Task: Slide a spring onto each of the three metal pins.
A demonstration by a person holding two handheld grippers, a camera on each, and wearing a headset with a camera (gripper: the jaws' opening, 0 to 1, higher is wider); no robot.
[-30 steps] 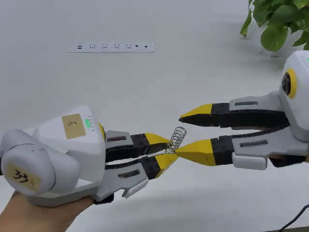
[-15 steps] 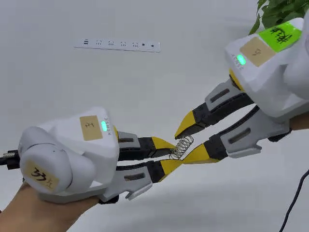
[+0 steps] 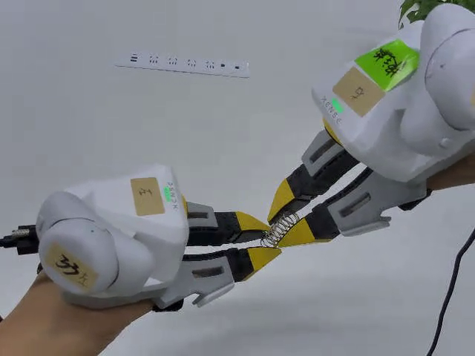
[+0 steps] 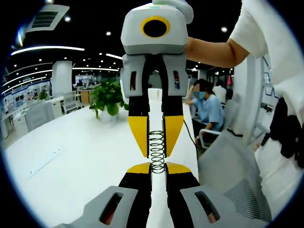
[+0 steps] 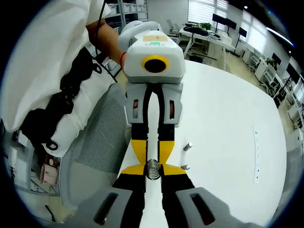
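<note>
Both grip the spring (image 3: 280, 228).
Right hand-held gripper (image 3: 282, 230), wide earlier, has narrowed onto it; left hand-held gripper (image 3: 269, 241) pinches it.

The ends of the spring (image 3: 280, 228) are covered by the yellow jaw tips of the left gripper (image 3: 265, 242) and the right gripper (image 3: 288, 221). Whether the right gripper's jaws press on the spring or merely flank it cannot be told. In the head view the right gripper's housing is cut off by the right edge, the plant (image 3: 414, 9) by the top edge and the cable (image 3: 453, 288) by the bottom edge. The sockets of the far power strip (image 3: 183, 64) are too small to be made out.
</note>
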